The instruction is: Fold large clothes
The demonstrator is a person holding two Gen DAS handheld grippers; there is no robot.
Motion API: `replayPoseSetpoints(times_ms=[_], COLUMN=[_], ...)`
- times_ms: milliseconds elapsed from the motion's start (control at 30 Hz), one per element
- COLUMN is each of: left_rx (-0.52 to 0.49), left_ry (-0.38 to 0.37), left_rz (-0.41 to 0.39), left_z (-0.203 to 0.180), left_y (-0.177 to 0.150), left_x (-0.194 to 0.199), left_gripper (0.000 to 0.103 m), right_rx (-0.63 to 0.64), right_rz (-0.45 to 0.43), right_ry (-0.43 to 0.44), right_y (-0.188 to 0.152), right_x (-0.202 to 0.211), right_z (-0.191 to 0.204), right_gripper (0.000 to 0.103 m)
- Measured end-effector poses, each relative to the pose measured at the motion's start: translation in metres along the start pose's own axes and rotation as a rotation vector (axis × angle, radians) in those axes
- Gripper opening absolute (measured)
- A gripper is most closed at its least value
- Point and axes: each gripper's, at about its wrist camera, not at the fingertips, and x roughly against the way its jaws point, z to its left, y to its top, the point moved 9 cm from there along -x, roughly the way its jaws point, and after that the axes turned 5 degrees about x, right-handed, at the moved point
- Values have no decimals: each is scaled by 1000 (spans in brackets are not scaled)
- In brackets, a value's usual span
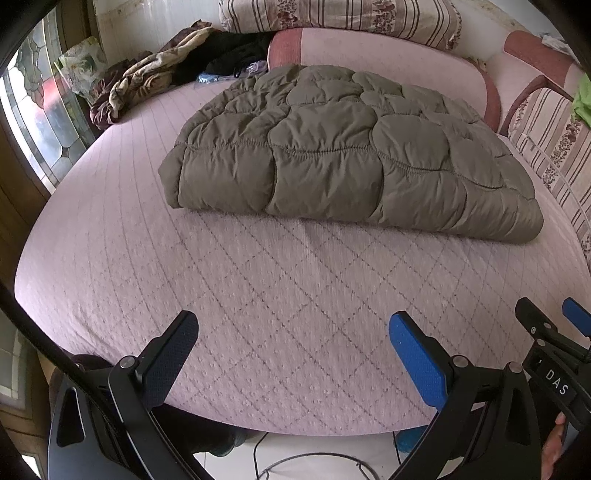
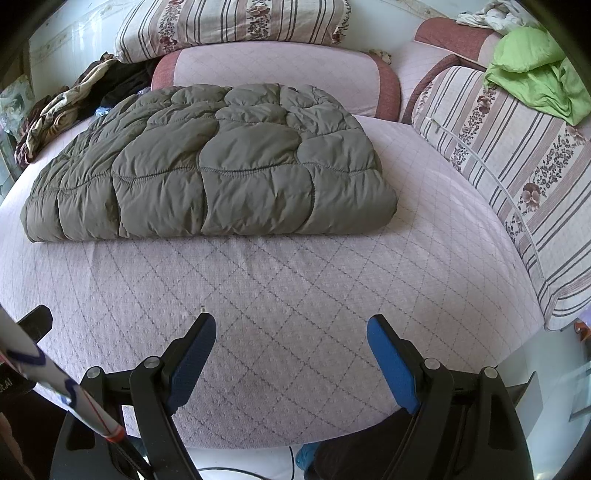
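i see the jacket lying folded on the pink bed, toward its far side, near the pillows. my left gripper hangs over the near edge, jaws wide apart, holding nothing. my right gripper is the same, well short of the jacket.

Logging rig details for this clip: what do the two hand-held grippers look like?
Both are black frames with silver pivot bolts. The left hand-held gripper and the right hand-held gripper each pair a dark textured pad with a bright blue one. A "DAS" label marks the right one.
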Motion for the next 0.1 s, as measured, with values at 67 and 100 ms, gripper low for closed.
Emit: replayPoseSetpoints(times_ms=[67,100], left_rx=[2,3], left_ry=[2,1], left_rz=[2,6], left_z=[1,1], left_y=[0,-1], left_x=[-1,-1], left_gripper=[103,103], right_rx=[1,2], right_rz=[1,1], right_ry=[0,0], right_y=[0,0], right_x=[-1,-1], right_z=[0,0], right_gripper=[87,87])
